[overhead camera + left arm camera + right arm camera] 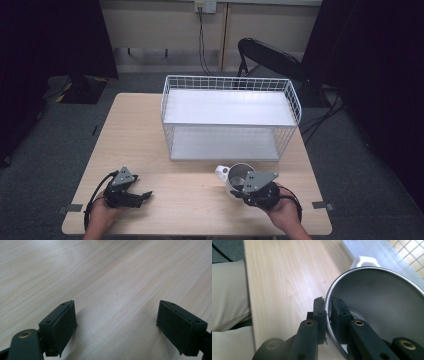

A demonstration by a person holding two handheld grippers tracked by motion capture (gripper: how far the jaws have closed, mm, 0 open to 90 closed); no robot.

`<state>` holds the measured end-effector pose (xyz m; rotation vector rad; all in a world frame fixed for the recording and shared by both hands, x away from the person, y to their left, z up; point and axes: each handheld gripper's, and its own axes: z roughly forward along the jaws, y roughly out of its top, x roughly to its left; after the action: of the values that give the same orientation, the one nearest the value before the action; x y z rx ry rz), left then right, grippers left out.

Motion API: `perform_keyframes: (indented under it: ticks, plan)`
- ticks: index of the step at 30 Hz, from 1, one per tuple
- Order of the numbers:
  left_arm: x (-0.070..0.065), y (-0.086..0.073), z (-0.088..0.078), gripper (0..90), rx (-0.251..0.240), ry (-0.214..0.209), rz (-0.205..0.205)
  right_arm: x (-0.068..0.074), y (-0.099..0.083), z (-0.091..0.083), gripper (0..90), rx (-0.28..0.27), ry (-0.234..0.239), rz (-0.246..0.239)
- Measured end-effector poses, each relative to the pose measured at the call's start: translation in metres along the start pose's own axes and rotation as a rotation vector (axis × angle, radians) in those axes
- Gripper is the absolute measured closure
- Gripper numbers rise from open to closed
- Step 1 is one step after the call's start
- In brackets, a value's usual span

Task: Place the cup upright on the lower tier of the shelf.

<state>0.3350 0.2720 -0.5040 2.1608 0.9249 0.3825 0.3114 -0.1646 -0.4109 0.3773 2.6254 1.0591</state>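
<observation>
Two jaws of the right gripper (327, 312) pinch the metal cup's (239, 176) rim near the table's (190, 200) front edge, so the grasp seems made and lifting toward the wire rack (230, 117) comes next, while the left gripper (117, 325) rests released.

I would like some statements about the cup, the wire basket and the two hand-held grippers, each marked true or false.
1. The right hand-held gripper pinches the wall of the metal cup, one jaw inside and one outside. True.
2. The left hand-held gripper holds a spoon. False: its jaws stand open over the bare table.
3. The cup is inside the wire basket. False: it is on the table, in front of the basket.
4. The cup has a white handle. True.
5. The basket is full of cups. False: none is seen in it.
</observation>
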Motion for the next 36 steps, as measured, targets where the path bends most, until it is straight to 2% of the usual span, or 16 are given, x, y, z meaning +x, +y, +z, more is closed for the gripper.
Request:
perform_keyframes:
  ticks: [8,16,36]
  plan:
    - [0.000,0.000,0.000,15.5,0.000,0.000,-0.001,-0.011,0.002,0.000,82.4,-0.002,-0.030,0.015]
    - [0.000,0.000,0.000,15.5,0.000,0.000,0.000,-0.019,0.005,0.000,82.4,-0.002,-0.089,0.001]
    - [0.000,0.000,0.000,15.4,0.000,0.000,0.000,-0.039,0.013,0.001,82.4,0.006,-0.164,-0.009]
